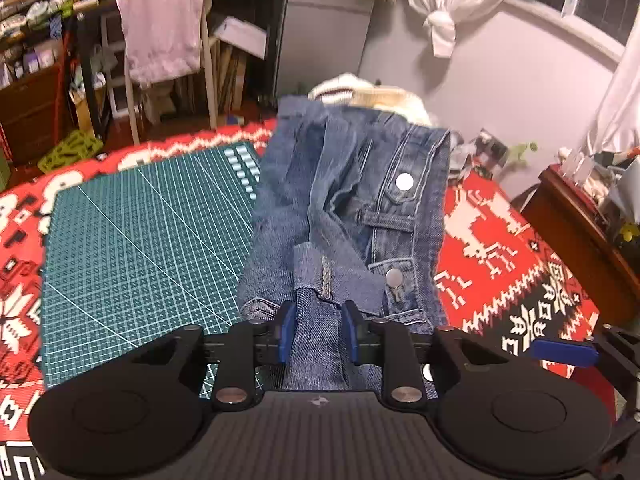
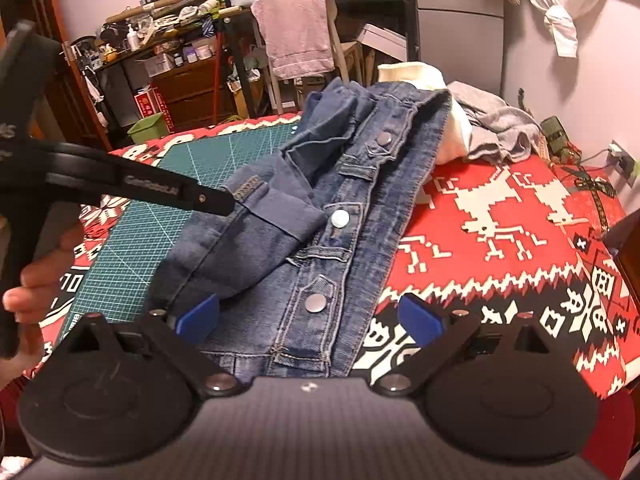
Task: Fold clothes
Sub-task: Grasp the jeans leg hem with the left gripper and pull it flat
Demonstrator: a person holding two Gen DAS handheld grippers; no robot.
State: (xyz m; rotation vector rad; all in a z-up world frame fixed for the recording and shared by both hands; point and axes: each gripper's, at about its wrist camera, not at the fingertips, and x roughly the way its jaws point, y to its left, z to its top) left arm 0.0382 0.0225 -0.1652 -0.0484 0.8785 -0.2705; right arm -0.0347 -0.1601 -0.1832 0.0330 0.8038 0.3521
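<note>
- On the green cutting mat (image 1: 132, 248) and red patterned blanket (image 2: 500, 208), the denim jacket (image 2: 332, 208) lay part-folded, snap front up, one edge on the mat, the other on the blanket.
- Step in hand, by my judgement: fold the sleeve (image 1: 316, 332) across the jacket body.
- To do it well: keep grip on the cuff end, lift only enough to clear the placket, carry it straight across, lay flat w/o bunching. Denim is stiff; a crease should hold once pressed.
- My left gripper (image 1: 318, 332): jaws narrow, blue pads against both sides of the sleeve fabric, i.e. clamped on it.
- My right gripper (image 2: 312, 316): jaws wide apart, holding nothing; left pad touched or overlapped the jacket's near edge, right pad hung over the blanket.
- Other clothes (image 2: 492, 132) sat piled just behind the jacket, approx. touching the collar end.
</note>
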